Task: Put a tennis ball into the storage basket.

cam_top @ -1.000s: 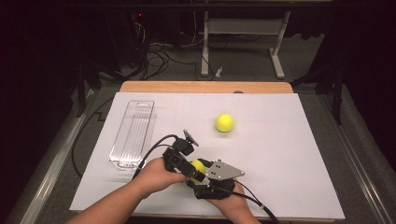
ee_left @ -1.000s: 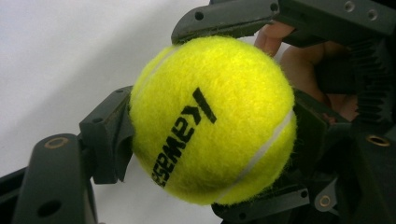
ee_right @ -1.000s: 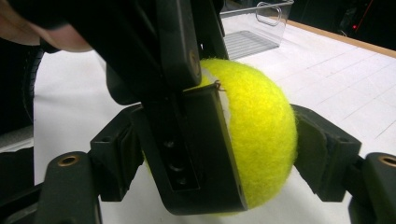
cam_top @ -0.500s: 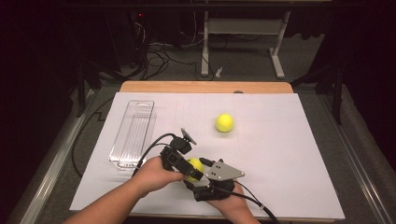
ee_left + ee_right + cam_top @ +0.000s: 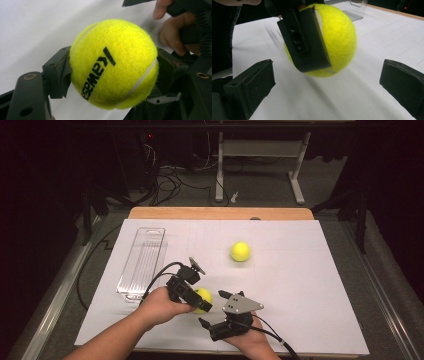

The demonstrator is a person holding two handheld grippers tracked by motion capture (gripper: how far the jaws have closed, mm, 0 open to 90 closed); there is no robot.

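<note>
- Your left tongs (image 5: 196, 301) are clamped on a yellow tennis ball (image 5: 203, 298), one pad pressed to each side, holding it just above the white worktop (image 5: 310, 280).
- Your right tongs (image 5: 214, 309) have just been opening; they stand wide, pads off the ball, which sits just ahead of them.
- A second tennis ball (image 5: 240, 251) lies well beyond both tongs.
- A clear tray (image 5: 143, 261) lies beyond your left tongs.
</note>
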